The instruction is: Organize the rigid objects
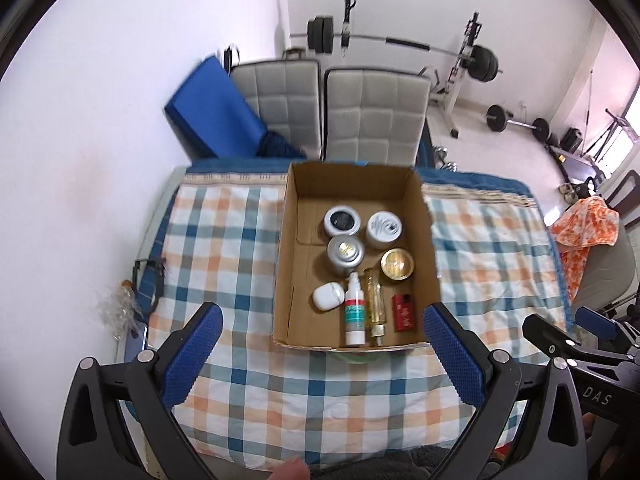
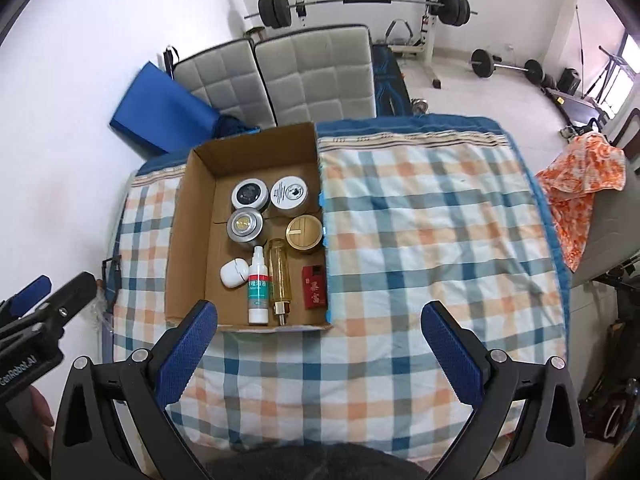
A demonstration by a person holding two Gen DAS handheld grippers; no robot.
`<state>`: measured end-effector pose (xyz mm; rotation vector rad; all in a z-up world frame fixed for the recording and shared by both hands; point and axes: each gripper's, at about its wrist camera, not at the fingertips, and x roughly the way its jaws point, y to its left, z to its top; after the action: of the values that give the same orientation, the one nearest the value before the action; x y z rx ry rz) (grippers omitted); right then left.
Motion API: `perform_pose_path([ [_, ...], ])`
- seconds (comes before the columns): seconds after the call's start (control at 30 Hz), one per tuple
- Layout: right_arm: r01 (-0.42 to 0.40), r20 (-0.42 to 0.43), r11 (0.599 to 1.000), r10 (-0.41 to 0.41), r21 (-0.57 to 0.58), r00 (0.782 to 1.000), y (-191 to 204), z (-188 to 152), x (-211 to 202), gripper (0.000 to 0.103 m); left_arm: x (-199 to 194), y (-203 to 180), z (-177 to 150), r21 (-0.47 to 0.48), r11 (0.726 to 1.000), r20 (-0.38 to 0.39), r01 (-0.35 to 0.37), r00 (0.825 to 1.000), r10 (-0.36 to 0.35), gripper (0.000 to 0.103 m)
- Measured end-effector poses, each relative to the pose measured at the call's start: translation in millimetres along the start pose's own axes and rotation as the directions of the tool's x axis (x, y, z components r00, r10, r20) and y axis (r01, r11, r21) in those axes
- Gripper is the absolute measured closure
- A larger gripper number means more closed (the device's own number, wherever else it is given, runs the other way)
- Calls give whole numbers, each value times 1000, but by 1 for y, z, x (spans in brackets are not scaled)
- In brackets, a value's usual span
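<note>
An open cardboard box [image 1: 281, 264] [image 2: 181, 248] stands on the checked tablecloth [image 1: 224, 264] [image 2: 432, 240]. Inside it are a silver jar [image 1: 342, 221], a white jar [image 1: 383, 229], a silver jar with a gold top [image 1: 345, 254] and a gold jar [image 1: 397, 265]. Nearer me in the box lie a small white case [image 1: 328, 297], a white spray bottle [image 1: 355, 314], a clear yellow bottle [image 1: 376, 306] and a red packet [image 1: 403, 312]. My left gripper [image 1: 324, 356] hangs above the box's near edge, open and empty. My right gripper [image 2: 320, 354] is open and empty too, above the cloth just right of the box.
Two grey padded chairs [image 1: 372, 120] and a blue mat [image 1: 212, 108] stand behind the table. A barbell rack [image 1: 464, 60] and weights are on the floor beyond. An orange patterned cloth [image 2: 580, 184] drapes a chair at the right. A plastic bottle [image 1: 124, 300] sits at the table's left edge.
</note>
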<state>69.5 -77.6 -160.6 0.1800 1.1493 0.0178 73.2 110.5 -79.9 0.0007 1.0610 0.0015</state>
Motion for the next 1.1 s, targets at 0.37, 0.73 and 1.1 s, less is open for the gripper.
perform_pose_path([
  [0.37, 7, 73, 1000, -7, 0, 997, -18, -15, -83, 0, -61, -15, -9, 5, 1000, 59, 5, 998, -5, 0],
  [0.73, 54, 126, 998, -51, -20, 991, -22, -15, -124, 0, -76, -19, -18, -6, 1000, 35, 2, 999, -2, 0],
  [1.1, 86, 159, 994, -75, -66, 984, -13, -17, -143, 0, -87, -20, -22, -3, 1000, 45, -2, 999, 2, 0],
])
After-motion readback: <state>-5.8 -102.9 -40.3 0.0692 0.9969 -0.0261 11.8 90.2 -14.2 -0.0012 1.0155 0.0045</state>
